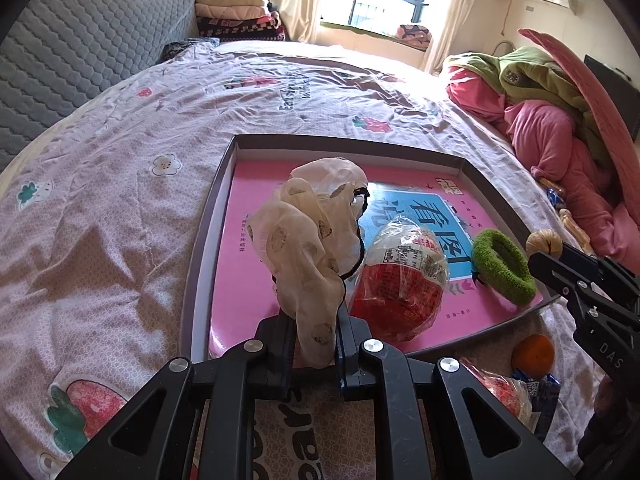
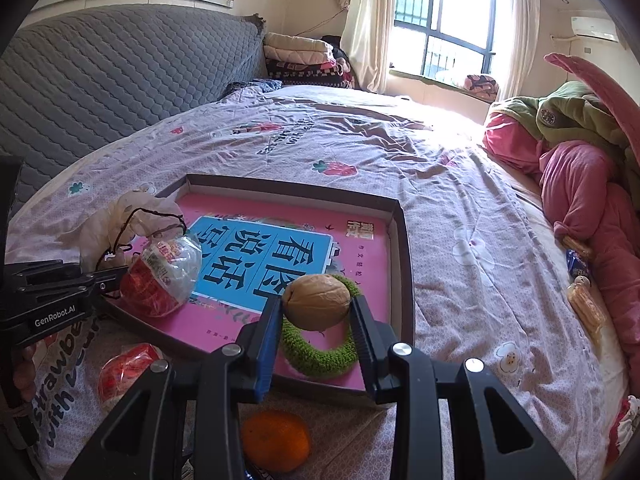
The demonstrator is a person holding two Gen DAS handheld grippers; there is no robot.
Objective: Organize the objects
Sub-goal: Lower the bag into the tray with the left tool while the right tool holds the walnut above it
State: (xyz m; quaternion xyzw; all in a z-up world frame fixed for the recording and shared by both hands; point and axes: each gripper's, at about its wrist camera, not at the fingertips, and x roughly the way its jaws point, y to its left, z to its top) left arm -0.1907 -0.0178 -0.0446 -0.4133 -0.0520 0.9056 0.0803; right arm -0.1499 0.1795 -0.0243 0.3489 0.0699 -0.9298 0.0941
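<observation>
A shallow grey box [image 1: 208, 240] with a pink book [image 1: 260, 200] inside lies on the bed. My left gripper [image 1: 314, 336] is shut on a cream patterned cloth pouch [image 1: 304, 240] with a dark cord, held over the box's near edge. A red-and-white wrapped snack [image 1: 400, 280] and a green fuzzy hair ring [image 1: 504, 268] lie in the box. My right gripper [image 2: 316, 312] is shut on a walnut [image 2: 316, 300], held above the hair ring [image 2: 320, 356]. The snack [image 2: 164, 276], pouch [image 2: 120, 220] and box [image 2: 406, 264] also show in the right wrist view.
An orange [image 2: 276, 440] and another red wrapped snack [image 2: 124, 372] lie on the bedsheet in front of the box. Pink and green bedding [image 1: 552, 120] is piled at the right. Small packaged snacks [image 2: 584, 296] lie by that pile. A grey headboard [image 1: 80, 40] stands at the left.
</observation>
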